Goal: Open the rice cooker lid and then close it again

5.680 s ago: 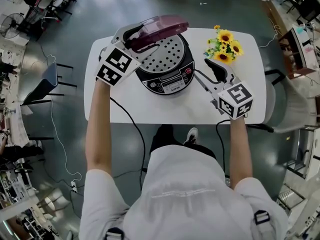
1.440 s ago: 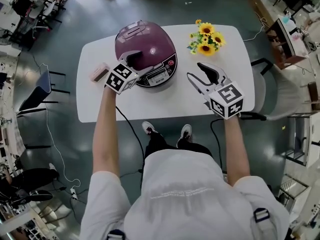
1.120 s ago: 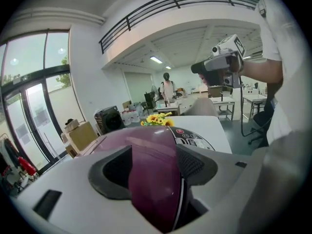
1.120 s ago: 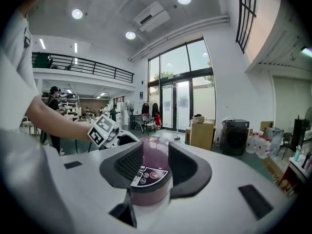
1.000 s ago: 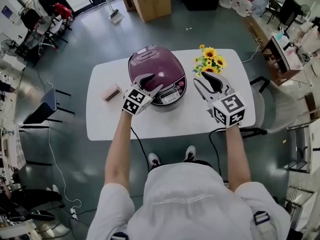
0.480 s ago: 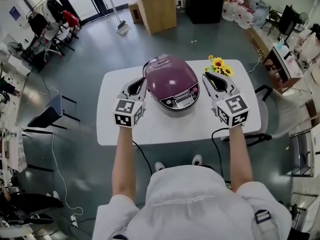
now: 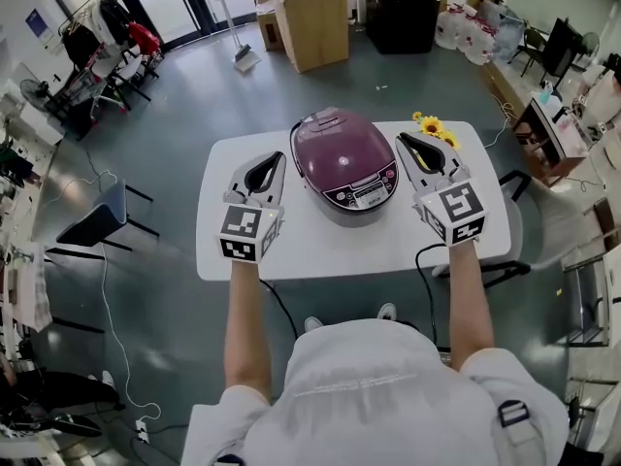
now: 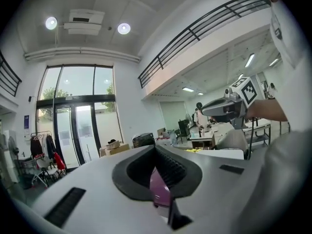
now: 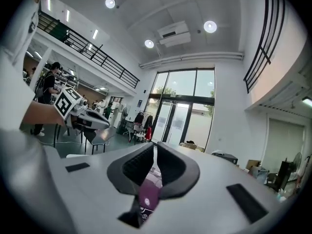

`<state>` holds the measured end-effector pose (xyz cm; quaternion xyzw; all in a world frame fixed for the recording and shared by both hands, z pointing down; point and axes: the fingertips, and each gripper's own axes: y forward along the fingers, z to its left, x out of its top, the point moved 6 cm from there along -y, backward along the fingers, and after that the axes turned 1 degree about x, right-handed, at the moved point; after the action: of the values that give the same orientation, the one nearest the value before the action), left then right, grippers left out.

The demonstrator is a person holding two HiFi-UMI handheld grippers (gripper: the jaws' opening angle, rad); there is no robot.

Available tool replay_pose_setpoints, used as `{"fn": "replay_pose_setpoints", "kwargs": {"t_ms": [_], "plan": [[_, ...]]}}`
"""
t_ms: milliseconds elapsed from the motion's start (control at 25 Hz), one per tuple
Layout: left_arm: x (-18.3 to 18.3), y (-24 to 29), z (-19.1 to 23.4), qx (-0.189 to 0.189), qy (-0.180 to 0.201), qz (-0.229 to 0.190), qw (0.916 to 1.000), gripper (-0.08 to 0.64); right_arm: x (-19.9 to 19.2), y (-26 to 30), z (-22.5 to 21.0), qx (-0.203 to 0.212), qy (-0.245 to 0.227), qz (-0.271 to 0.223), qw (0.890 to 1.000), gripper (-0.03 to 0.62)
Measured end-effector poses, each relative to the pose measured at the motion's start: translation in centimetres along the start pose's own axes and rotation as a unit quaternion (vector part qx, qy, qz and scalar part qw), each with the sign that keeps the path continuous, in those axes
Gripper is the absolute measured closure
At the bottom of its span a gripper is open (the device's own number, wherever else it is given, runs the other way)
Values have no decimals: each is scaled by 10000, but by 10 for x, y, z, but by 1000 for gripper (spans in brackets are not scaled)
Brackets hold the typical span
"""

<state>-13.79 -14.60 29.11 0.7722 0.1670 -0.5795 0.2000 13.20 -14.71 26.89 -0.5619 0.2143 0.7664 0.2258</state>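
Note:
The rice cooker (image 7: 344, 163) stands in the middle of the white table (image 7: 310, 250) with its purple lid down. My left gripper (image 7: 277, 156) hovers level beside the cooker's left flank, shut, with nothing between its fingers. My right gripper (image 7: 402, 140) hovers beside the right flank; its jaws have just been closing and now stand together with nothing between them. In the left gripper view the left gripper (image 8: 156, 148) has its pads meeting, and a sliver of the purple cooker (image 8: 160, 191) shows behind them. The right gripper (image 9: 153, 146) shows only a thin slit in its own view.
A bunch of sunflowers (image 7: 434, 127) stands at the table's far right, just behind my right gripper. Cardboard boxes (image 7: 310, 13) and a black cabinet (image 7: 406, 10) are on the floor beyond. A chair (image 7: 97, 216) sits to the left, and a cable (image 7: 281, 304) hangs below the table.
The lid, raised in the earliest frame, is down. Over the last second both grippers rose and closed their jaws; the left one moved from the cooker's front to its left side.

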Motion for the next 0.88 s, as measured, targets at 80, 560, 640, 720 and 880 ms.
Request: {"fn": "replay_pose_setpoints", "kwargs": {"t_ms": [80, 560, 640, 720, 880], "plan": [[3, -6, -2, -12, 137, 38, 9999, 545, 2, -1, 3, 17, -70, -1, 10000, 549], [20, -32, 2, 216, 184, -98, 9996, 544, 9, -9, 10, 91, -144, -47, 9998, 551], [22, -34, 2, 245, 128, -154, 9995, 544, 8, -12, 9, 55, -154, -47, 9999, 551], [23, -37, 5, 285, 86, -188, 9994, 544, 9, -13, 10, 41, -156, -36, 9999, 551], [18, -38, 7, 325, 69, -116, 9994, 543, 7, -15, 10, 12, -173, 39, 9998, 552]]}}
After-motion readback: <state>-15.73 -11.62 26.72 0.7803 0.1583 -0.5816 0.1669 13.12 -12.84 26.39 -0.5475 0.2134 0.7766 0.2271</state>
